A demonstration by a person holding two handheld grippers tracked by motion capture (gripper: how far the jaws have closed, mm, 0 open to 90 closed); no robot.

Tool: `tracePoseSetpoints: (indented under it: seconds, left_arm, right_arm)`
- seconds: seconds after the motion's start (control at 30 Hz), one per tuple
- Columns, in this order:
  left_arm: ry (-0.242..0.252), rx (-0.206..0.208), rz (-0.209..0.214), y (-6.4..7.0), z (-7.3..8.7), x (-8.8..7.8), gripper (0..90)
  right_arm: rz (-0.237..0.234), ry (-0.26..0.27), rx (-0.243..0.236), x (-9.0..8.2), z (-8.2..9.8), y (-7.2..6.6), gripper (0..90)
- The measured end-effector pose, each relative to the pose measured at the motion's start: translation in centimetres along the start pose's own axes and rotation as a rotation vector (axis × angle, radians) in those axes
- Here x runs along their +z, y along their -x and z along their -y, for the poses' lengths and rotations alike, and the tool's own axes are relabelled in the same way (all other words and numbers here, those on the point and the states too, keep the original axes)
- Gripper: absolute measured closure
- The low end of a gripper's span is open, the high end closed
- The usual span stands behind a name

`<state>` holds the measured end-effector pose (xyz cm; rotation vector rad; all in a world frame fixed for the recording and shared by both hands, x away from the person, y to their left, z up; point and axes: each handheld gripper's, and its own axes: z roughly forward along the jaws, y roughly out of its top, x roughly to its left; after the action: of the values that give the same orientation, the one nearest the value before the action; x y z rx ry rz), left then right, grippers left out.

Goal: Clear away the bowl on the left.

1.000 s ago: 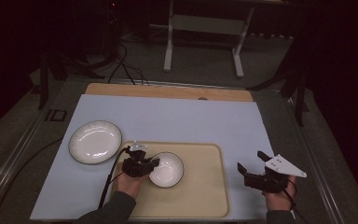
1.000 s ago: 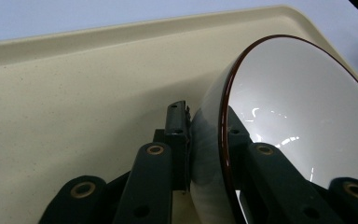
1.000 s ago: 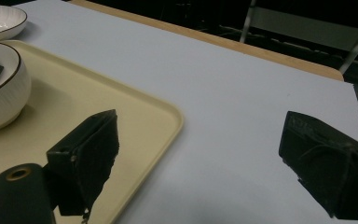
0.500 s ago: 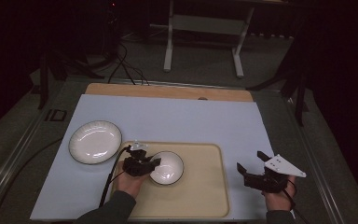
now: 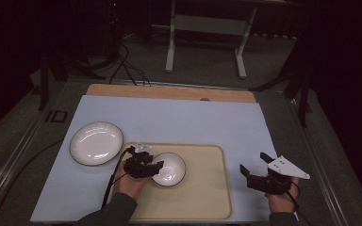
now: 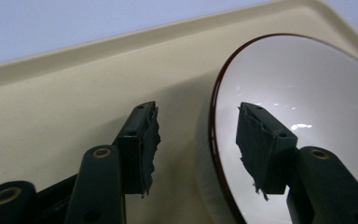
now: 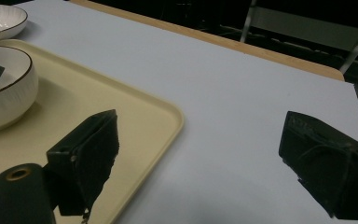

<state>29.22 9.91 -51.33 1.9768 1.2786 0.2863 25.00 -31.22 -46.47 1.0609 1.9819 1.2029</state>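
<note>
From the high view, the white bowl (image 5: 168, 169) with a dark rim stands on the beige tray (image 5: 207, 197), in the left half of it, at about 7 o'clock from the middle of the table. The left gripper (image 5: 152, 166) is at the bowl's 9 o'clock side, held by the person's left hand (image 5: 132, 182), which comes from the bottom edge. Its jaws have just been opening. In the left gripper view, the left gripper (image 6: 196, 140) has its two black jaws standing apart, one outside the bowl (image 6: 298, 112) over the tray (image 6: 65, 102) and one over the white inside, with the dark rim passing between them. The pads do not press on the rim; there is a clear gap on both sides, so the bowl is released and rests on the tray by itself.

The right gripper (image 5: 253, 167) is at about 4 o'clock on the table, just beside the right edge of the tray, over the pale blue mat (image 5: 179, 117). The right hand (image 5: 283, 197) holds it. In the right gripper view, the right gripper (image 7: 200, 154) has jaws spread wide with nothing between them; one jaw is over the tray's corner (image 7: 158, 121) and the other over the mat (image 7: 242, 84).

A second dish, a white plate (image 5: 96, 142), lies on the mat at 10 o'clock from the bowl, near the tray.
</note>
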Motion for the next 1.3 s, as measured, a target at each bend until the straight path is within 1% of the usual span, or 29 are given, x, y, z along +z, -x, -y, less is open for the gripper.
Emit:
tracePoseSetpoints:
  seconds: [0.1, 0.17, 0.2, 0.27, 0.3, 0.4, 0.5, 0.57, 0.6, 0.7, 0.83, 0.9, 1.0, 1.07, 1.17, 1.3]
  left_arm:
    - [-0.002, 0.021, -0.013, 0.0, -0.1, -0.1, 47.1]
    - [-0.001, 0.026, -0.016, 0.1, -0.1, -0.2, 45.9]
    - [0.002, 0.044, -0.019, 0.1, -0.2, -0.3, 45.9]
    - [0.014, 0.075, -0.044, 0.3, -0.2, -0.6, 42.4]
    - [0.014, 0.075, -0.044, 0.3, -0.2, -0.6, 42.2]
    - [0.025, 0.097, -0.055, 0.4, -0.3, -1.0, 40.8]
    - [0.038, 0.115, -0.051, 0.4, -0.4, -1.3, 40.4]
    - [0.046, 0.120, -0.054, 0.4, -0.4, -1.4, 40.0]
    - [0.056, 0.133, -0.069, 0.4, -0.4, -1.7, 40.0]
    - [0.081, 0.135, -0.076, 0.2, -0.6, -2.4, 40.1]
    - [0.101, 0.122, -0.084, -0.2, -0.7, -3.2, 40.1]
    - [0.109, 0.126, -0.087, -0.3, -0.7, -3.6, 40.4]
    - [0.123, 0.149, -0.077, -0.4, -0.8, -4.2, 40.4]
    - [0.134, 0.155, -0.073, -0.5, -0.9, -4.5, 40.3]
    - [0.150, 0.157, -0.078, -0.8, -0.9, -5.0, 40.3]
    - [0.174, 0.153, -0.089, -1.5, -0.8, -5.9, 40.5]
  right_arm:
    - [0.000, 0.001, 0.000, 0.0, 0.0, 0.0, 11.6]
    - [0.000, 0.001, -0.001, 0.0, 0.0, 0.0, 11.6]
    - [-0.001, 0.001, 0.000, 0.0, 0.0, 0.0, 11.6]
    - [0.000, 0.001, 0.001, 0.0, 0.0, 0.0, 11.6]
    - [0.000, 0.001, 0.001, 0.0, 0.0, 0.0, 11.6]
    - [0.000, 0.001, 0.001, 0.0, 0.0, 0.0, 11.6]
    - [-0.001, 0.001, 0.002, 0.0, 0.0, 0.0, 11.6]
    - [-0.001, 0.002, 0.002, 0.0, 0.0, 0.0, 11.6]
    - [0.000, 0.002, 0.003, 0.0, 0.0, 0.0, 11.6]
    - [0.000, 0.001, 0.003, 0.0, 0.0, 0.0, 11.6]
    - [-0.001, 0.002, 0.004, 0.0, 0.0, 0.0, 11.6]
    - [-0.001, 0.002, 0.004, 0.0, 0.0, 0.0, 11.6]
    - [-0.001, 0.002, 0.005, 0.0, 0.0, 0.0, 11.6]
    - [-0.001, 0.002, 0.005, 0.0, 0.0, 0.0, 11.6]
    - [0.000, 0.002, 0.005, -0.1, 0.0, 0.0, 11.6]
    - [0.000, 0.004, 0.006, -0.1, 0.0, 0.1, 11.6]
